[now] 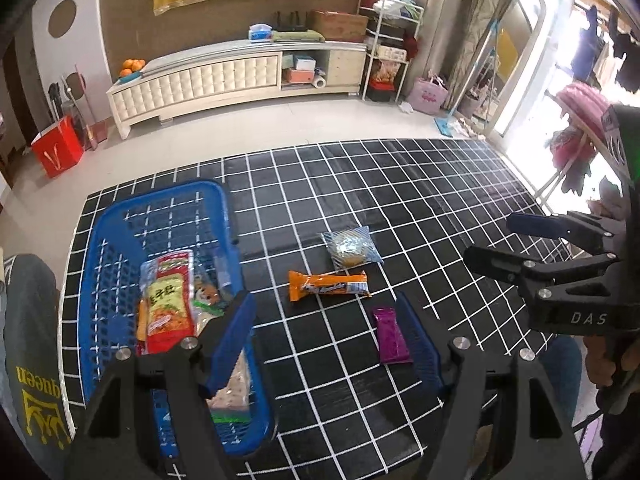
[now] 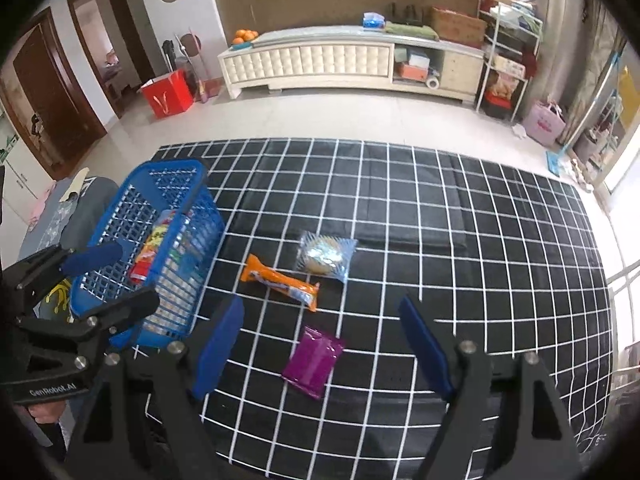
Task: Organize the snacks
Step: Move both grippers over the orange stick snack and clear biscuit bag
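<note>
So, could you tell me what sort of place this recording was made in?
Most likely a home living room: a long cream TV cabinet with a bowl of oranges on it, a cluttered wire shelf, and tiled floor.

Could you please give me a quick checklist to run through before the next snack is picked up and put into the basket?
1. Right gripper open and empty: ok.
2. Left gripper open and empty: ok.
3. Purple packet lies flat on the checked cloth, clear of other snacks, between the right fingers' line: ok.
4. Orange packet and clear round-snack packet still outside the basket: not ok; their corners look close, touching cannot tell.
5. Blue basket upright, with room at its far end: ok.
6. Path from the packets to the basket free: ok.
</note>
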A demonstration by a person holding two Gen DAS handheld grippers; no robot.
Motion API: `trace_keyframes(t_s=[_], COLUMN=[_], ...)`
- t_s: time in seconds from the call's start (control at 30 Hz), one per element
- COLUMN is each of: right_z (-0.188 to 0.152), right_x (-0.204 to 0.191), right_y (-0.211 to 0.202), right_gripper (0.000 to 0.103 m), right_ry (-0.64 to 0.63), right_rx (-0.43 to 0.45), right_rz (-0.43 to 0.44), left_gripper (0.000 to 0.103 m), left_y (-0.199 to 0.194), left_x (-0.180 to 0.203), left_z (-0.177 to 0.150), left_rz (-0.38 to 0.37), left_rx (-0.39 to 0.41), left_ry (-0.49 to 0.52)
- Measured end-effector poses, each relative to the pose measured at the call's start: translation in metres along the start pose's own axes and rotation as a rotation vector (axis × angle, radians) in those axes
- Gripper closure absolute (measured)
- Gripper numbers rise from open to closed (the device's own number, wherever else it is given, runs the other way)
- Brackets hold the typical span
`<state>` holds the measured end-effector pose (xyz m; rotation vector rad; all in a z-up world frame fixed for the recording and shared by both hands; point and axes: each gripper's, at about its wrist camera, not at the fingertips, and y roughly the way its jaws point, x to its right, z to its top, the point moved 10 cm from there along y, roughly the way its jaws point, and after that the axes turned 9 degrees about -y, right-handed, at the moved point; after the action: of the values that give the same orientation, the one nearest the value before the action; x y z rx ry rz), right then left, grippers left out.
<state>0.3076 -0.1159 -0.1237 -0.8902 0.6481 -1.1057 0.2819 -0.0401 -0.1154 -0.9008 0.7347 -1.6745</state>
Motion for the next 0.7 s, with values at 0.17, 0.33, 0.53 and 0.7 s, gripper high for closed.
trace_keyframes(t_s=[0.17,0.33,0.53,0.7], right_z=[-0.003,-0.003,0.0,0.008], right_x=[0.014,0.027,0.03,0.035], right_y=[0.019,0.044,0.079,0.103], right_gripper=[0.019,0.019,0.019,0.019], right_ry=[0.024,0.064,0.105,0.121], right_rx=[-0.044,-0.086,-0.131,-0.153], right_rz=[0.01,0.027,0.067,0.083], left_gripper=[0.032,0.032,0.033,0.042], left_y=[0.022,0.046,0.067,0.081], left_x=[0.008,0.006,-0.003,-0.003], left_z=[0.006,0.006,0.012,0.019], left_rz=[-0.002,0.024,0.091,0.101], left_rx=[-0.025,-0.052,-0.061,-0.078], left_ry=[-0.013,-0.005,0.036,0.039])
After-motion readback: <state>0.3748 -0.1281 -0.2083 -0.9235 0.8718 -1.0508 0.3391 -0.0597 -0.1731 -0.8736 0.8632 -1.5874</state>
